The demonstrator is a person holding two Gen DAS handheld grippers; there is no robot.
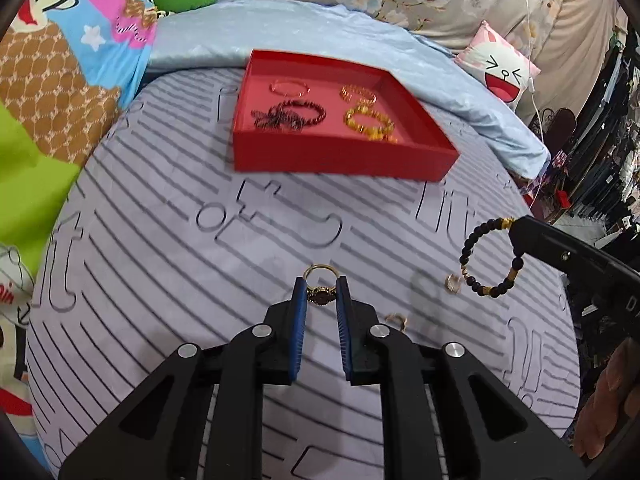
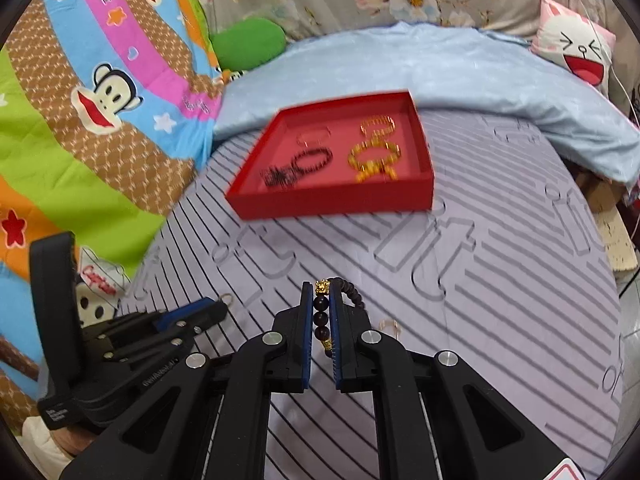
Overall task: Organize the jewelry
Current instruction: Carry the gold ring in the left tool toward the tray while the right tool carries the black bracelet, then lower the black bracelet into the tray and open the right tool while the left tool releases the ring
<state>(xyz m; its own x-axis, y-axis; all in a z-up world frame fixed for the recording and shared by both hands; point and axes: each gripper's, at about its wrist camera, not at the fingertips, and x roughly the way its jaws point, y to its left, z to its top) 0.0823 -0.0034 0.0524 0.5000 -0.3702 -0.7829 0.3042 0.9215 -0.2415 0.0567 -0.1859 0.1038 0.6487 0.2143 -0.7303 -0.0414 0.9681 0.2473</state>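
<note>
I hold the left tongs point(image 1: 322, 294) low over the bed point(image 1: 168, 264), clenched on a gold ring point(image 1: 319, 285) with a dark round face; its band projects past the blue pads point(image 1: 301, 312). In the left wrist view, the right tongs point(image 1: 516, 242) enter from the right and grasp a black bead bracelet point(image 1: 486, 260) with gold spacers, which hangs as an open loop above the striped sheet. The right wrist view confirms this grasp from behind: the right tongs point(image 2: 322, 322) are clenched on the black bead bracelet point(image 2: 322, 316), with dark beads stacked between the pads and a gold charm at the far tip.

The red tray point(image 1: 344, 160) sits on the bed at the far side, ahead of both tongs and well apart from them. It contains a pink bracelet point(image 1: 289, 88), a dark bead bracelet point(image 1: 292, 115) and two gold bracelets point(image 1: 366, 118).

Only the left wrist view shows a small round gold piece point(image 1: 453, 283) lying on the sheet just beside the hanging loop. A further small gold item point(image 1: 397, 320) lies near, right of the left tongs; the right wrist view shows it as a thin ring point(image 2: 389, 325). Only the right wrist view shows the left tongs point(image 2: 218, 307) from the side, at near left, with the gold ring point(image 2: 226, 298) at their tip.
</note>
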